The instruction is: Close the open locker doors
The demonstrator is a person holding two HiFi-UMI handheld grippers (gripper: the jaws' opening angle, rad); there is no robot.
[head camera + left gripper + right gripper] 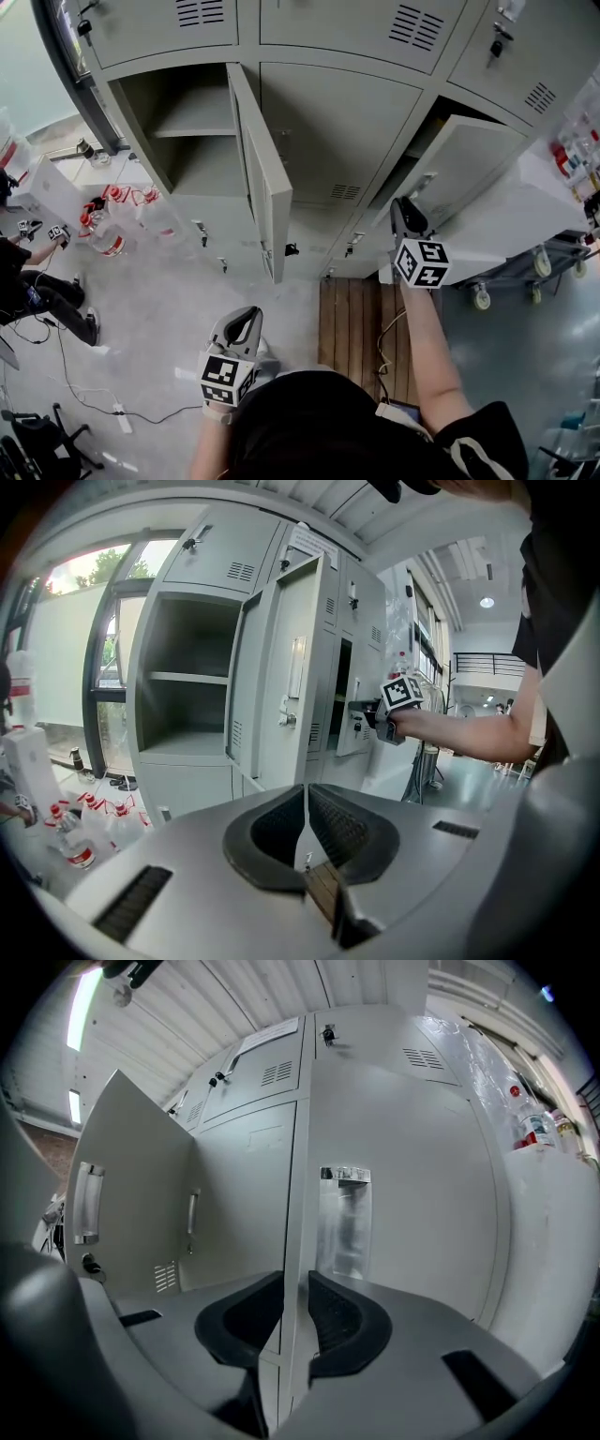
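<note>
Two grey locker doors stand open. The left door (264, 187) (292, 682) swings out from an empty compartment with a shelf (187, 127). The right door (461, 167) is ajar, and my right gripper (403, 208) (295, 1283) is shut on its free edge (292, 1232), which runs up between the dark pads; its handle (343, 1222) shows just beyond. My left gripper (244, 319) (306, 794) hangs low in front of the lockers, shut with nothing in it, apart from the left door. In the left gripper view the right gripper (382, 710) shows at the far door.
Plastic bottles (111, 223) and a seated person (33, 281) are on the floor at left. A wooden pallet (352, 328) lies below the lockers. A white wheeled cart (525, 234) stands at right. A power strip (122, 418) and cables trail at lower left.
</note>
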